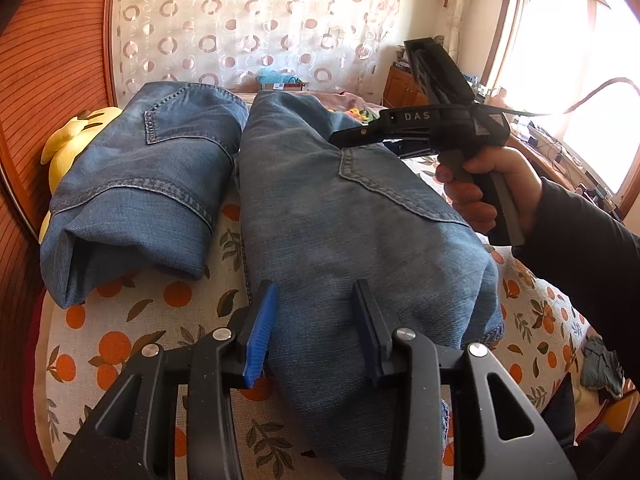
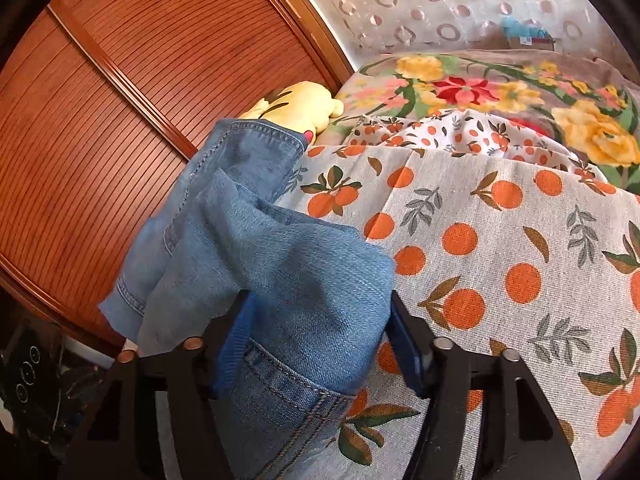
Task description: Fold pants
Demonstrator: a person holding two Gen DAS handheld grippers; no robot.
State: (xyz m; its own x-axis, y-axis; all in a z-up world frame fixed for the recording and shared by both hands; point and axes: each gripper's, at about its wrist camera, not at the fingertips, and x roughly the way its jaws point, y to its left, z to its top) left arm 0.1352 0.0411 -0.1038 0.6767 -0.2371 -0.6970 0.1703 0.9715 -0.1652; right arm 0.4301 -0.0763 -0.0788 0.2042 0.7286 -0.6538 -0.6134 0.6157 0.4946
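Two grippers work on blue jeans (image 1: 340, 216) spread on a bed sheet (image 1: 132, 320) printed with oranges. Nearest, the left gripper (image 1: 316, 328) sits over the jeans with its jaws partly spread and denim between them; I cannot tell if it is pinching. The right gripper (image 2: 320, 344), held by a hand (image 1: 480, 192), has a fat bunch of denim between its jaws, but whether it squeezes is unclear too. To fold well, I think both should hold the cloth firmly and lift together, keeping edges lined up. Farther off lie folded jeans (image 1: 144, 184) and a yellow soft toy (image 2: 296, 104)
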